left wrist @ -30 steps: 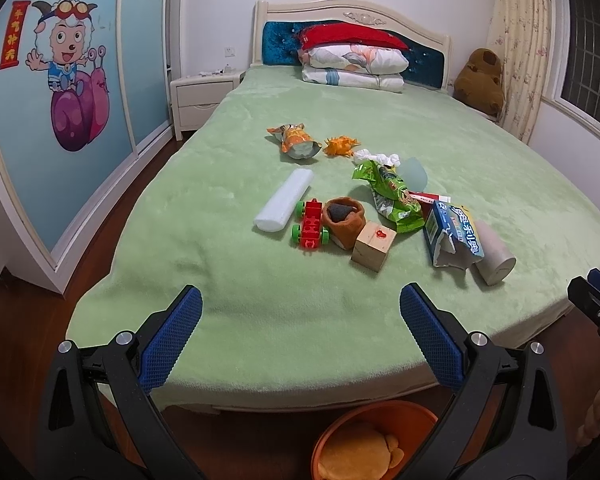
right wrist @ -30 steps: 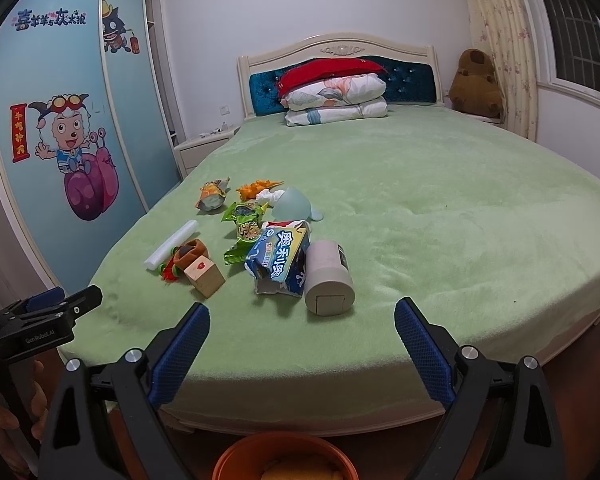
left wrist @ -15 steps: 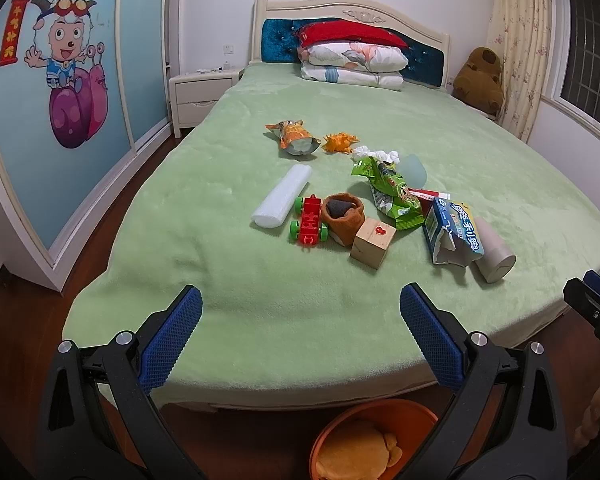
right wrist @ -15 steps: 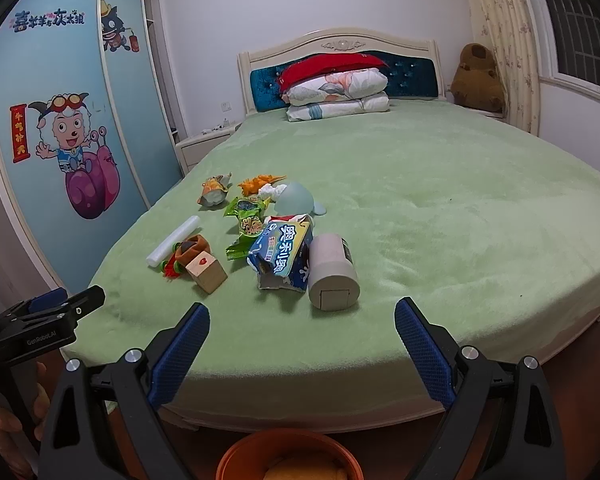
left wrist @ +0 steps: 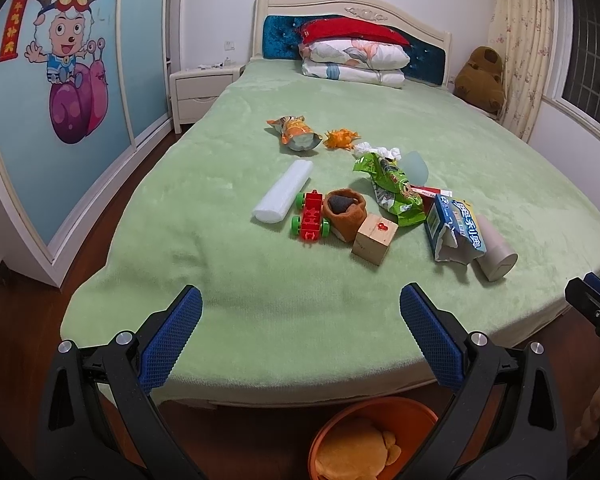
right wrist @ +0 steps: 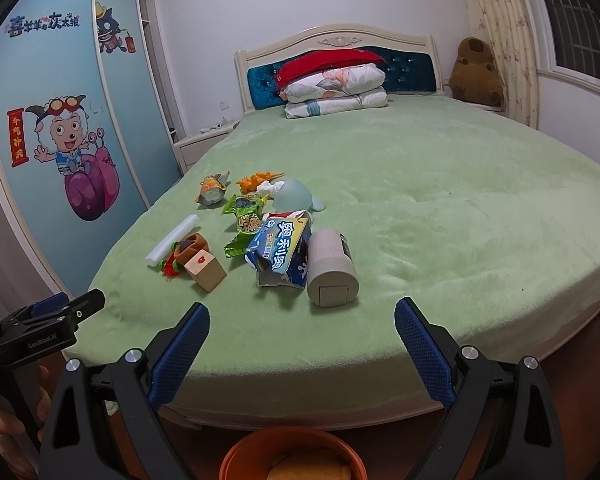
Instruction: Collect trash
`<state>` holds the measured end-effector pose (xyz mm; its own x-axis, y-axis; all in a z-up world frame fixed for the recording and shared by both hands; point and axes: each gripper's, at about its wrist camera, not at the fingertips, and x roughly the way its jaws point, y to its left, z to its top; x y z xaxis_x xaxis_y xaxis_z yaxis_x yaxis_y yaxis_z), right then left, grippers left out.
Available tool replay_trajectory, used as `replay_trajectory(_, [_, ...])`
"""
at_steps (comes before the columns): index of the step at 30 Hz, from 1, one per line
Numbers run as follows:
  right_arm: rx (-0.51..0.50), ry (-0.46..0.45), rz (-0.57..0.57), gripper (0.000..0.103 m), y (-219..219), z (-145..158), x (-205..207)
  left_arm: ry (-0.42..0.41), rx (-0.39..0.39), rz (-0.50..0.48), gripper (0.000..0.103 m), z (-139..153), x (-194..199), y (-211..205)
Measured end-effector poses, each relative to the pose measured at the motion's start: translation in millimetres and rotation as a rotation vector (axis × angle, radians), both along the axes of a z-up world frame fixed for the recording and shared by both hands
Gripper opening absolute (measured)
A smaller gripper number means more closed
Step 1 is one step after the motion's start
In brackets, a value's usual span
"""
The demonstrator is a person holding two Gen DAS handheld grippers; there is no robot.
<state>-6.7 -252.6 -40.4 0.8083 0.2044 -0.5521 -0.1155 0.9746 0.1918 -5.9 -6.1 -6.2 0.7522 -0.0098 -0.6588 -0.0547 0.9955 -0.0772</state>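
Observation:
Trash lies on the green bed (left wrist: 228, 280): a blue snack bag (left wrist: 454, 228) (right wrist: 282, 250), a green wrapper (left wrist: 394, 188) (right wrist: 246, 220), an orange chip bag (left wrist: 296, 134) (right wrist: 212, 190), crumpled white tissue (left wrist: 376, 150) and a white foam roll (left wrist: 284, 192) (right wrist: 174, 240). An orange bin (left wrist: 374, 440) (right wrist: 292, 458) stands on the floor below both grippers. My left gripper (left wrist: 300, 336) is open and empty at the bed's near edge. My right gripper (right wrist: 302, 344) is open and empty, short of the beige cup (right wrist: 332, 268).
Among the trash lie a red toy car (left wrist: 310, 220), a brown sock (left wrist: 346, 212), a wooden block (left wrist: 374, 238) and an orange toy (left wrist: 342, 138). Pillows (left wrist: 354, 58) sit at the headboard. A wardrobe (left wrist: 60, 92) and a nightstand (left wrist: 202, 90) stand left.
Both grippers have drifted slightly; the view shifts a little. Nothing on the bed has moved and both stay open.

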Motion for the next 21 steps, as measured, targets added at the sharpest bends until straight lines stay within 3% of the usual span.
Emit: replay_trajectory(21, [-0.009,0.022,0.003,0.092,0.6,-3.8,0.0,0.013,0.003,-0.001,0.097,-2.9,0.0,0.9])
